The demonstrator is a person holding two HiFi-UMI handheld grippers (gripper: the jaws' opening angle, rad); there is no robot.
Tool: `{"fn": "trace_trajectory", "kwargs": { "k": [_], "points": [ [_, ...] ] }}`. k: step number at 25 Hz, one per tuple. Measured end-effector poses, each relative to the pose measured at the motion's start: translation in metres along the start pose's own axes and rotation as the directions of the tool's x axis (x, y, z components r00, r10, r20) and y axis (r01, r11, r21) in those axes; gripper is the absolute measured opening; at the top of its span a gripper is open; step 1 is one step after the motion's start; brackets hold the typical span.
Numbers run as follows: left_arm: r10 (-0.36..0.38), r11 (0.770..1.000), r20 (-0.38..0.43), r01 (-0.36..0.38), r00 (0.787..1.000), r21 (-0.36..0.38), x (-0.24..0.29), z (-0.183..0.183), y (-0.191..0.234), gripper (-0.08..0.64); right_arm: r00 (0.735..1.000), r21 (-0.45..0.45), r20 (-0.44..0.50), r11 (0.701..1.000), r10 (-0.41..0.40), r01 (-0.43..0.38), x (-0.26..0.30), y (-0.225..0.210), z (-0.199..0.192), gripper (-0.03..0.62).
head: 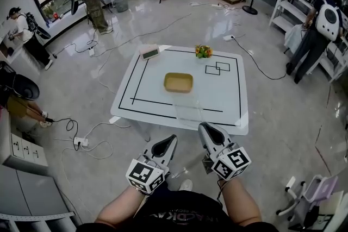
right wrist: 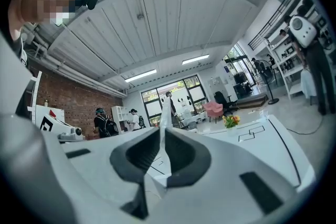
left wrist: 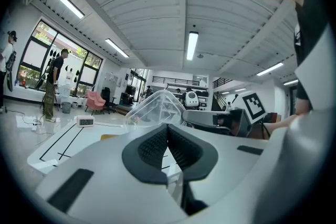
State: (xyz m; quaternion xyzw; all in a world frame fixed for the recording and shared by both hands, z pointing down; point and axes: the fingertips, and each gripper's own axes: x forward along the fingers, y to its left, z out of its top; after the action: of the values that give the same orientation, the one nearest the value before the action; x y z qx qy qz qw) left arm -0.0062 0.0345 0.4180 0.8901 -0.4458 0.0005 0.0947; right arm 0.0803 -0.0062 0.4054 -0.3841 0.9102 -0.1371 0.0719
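The left gripper (head: pixel 172 139) and right gripper (head: pixel 205 127) each clamp the clear plastic bag (head: pixel 188 109) at its edge farthest from the yellow tray (head: pixel 178 82), its length running from both toward that tray.

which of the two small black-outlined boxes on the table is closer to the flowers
The left box, which lies just in front of the flowers; the right box sits further off to the side.

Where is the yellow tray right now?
In the head view, the yellow tray lies centred on the white table, just beyond the clear bag, with the flowers farther back right.
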Motion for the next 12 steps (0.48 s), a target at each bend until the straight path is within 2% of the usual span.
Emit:
{"fn": "trace_trajectory", "kwargs": {
  "k": [12],
  "points": [
    [0.017, 1.0, 0.004, -0.017, 1.0, 0.007, 0.0042, 0.0033, 0.0013, 0.003, 1.0, 0.004, 0.005, 1.0, 0.005, -0.005, 0.0003, -0.0066, 0.0014, 0.034]
  ]
}}
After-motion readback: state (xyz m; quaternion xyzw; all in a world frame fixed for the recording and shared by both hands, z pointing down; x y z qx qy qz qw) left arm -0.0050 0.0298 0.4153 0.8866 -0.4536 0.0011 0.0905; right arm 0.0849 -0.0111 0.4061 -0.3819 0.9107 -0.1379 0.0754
